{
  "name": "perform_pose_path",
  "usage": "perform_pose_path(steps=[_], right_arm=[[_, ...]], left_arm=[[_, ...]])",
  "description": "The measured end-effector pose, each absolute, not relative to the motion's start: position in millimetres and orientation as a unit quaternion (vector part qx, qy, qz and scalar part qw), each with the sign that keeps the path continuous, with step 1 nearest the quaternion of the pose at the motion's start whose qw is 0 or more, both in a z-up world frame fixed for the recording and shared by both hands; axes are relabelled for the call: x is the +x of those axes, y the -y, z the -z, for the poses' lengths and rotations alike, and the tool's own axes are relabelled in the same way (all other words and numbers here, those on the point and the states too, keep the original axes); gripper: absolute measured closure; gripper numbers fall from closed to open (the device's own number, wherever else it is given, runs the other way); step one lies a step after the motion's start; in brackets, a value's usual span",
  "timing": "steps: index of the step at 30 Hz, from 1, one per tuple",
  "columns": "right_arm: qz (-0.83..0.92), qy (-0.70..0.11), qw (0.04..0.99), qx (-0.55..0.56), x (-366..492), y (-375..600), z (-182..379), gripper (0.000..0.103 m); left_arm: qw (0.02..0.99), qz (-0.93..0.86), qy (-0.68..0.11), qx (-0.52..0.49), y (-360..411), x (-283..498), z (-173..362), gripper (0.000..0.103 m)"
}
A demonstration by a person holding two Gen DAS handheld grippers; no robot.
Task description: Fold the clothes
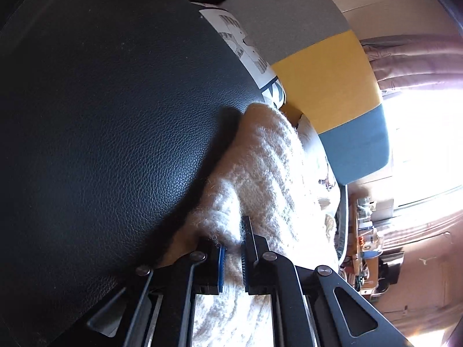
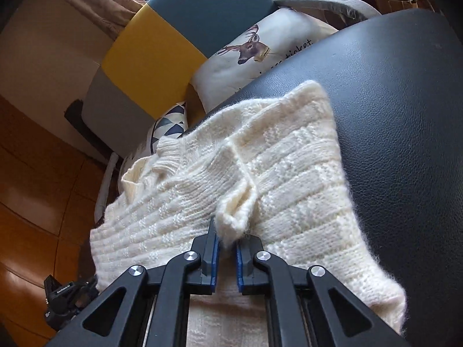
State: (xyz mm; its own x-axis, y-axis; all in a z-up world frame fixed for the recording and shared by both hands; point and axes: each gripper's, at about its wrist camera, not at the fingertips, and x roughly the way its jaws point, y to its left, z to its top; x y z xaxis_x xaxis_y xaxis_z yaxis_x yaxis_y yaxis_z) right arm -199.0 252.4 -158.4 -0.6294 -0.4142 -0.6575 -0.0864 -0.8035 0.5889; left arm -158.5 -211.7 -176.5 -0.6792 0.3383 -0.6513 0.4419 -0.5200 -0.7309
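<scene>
Sweater point(image 2: 289, 179) pinched between both fingers point(image 2: 212, 245)

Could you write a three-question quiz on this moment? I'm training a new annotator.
1. True or false: the cream knitted sweater lies on a black leather surface.
2. What does the right claw pinch? A) a fuzzy knit fold B) a cushion corner
3. Which animal is printed on the white cushion?

Key: 1 true; 2 A; 3 a deer.
</scene>
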Motion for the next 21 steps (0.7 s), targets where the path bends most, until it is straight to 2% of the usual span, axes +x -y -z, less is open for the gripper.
perform_pose_path(steps=[4, 9, 14, 21], right_arm=[[0.847, 0.311, 0.08, 0.424, -198, -261, 169, 0.097], [0.867, 0.223, 0.07, 0.44, -200, -250, 163, 0.097], [0.877, 0.13, 0.053, 0.461, -207, -229, 153, 0.095], [0.881, 0.126, 0.064, 0.451, -205, -234, 157, 0.094]], left_arm=[[0.003, 0.773, -0.492, 0.401, 212, -141, 172, 0.094], [-0.027, 0.751, -0.538, 0.381, 235, -131, 173, 0.089], [0.012, 0.782, -0.501, 0.371, 255, -139, 155, 0.089], [-0.014, 0.798, -0.425, 0.427, 260, -192, 158, 0.072]])
